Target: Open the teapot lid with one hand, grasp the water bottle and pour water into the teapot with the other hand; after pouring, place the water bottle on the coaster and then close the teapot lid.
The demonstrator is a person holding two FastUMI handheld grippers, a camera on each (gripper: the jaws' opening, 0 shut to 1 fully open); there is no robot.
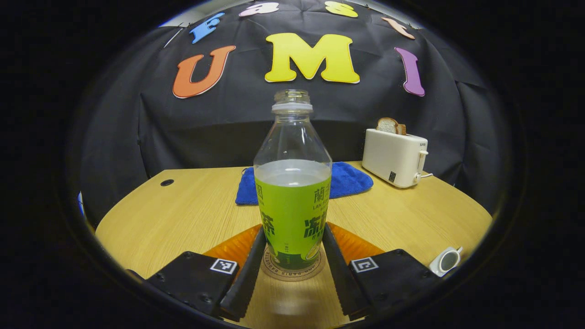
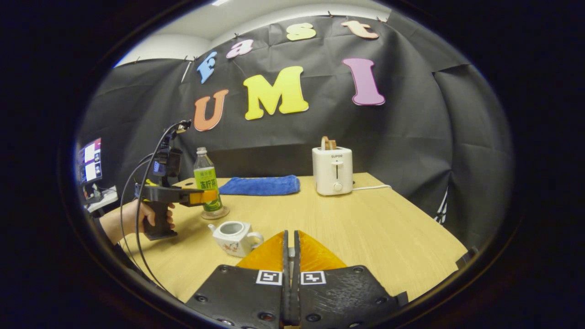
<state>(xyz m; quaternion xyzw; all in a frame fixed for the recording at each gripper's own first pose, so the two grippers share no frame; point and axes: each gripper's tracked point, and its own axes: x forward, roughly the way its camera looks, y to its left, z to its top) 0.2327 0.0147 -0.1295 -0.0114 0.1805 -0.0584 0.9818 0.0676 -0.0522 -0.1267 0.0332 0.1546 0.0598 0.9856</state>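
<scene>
A: Where is the bottle (image 1: 292,183)?
B: Upright on the coaster (image 1: 292,273), uncapped, between the left gripper's (image 1: 292,249) fingers, which flank its green label; whether they press is unclear.
A: And the right gripper (image 2: 289,249)?
B: Closed, holding nothing. The teapot (image 2: 234,237) sits lidless. The toaster (image 2: 332,170) reads "SUPOR".

teapot (image 1: 447,261) cut by view edge, monitor (image 2: 90,165) blurred

Water bottle (image 1: 292,183) stands on coaster (image 1: 292,273), cloth (image 1: 347,179) behind, toaster (image 1: 395,156) right.
</scene>
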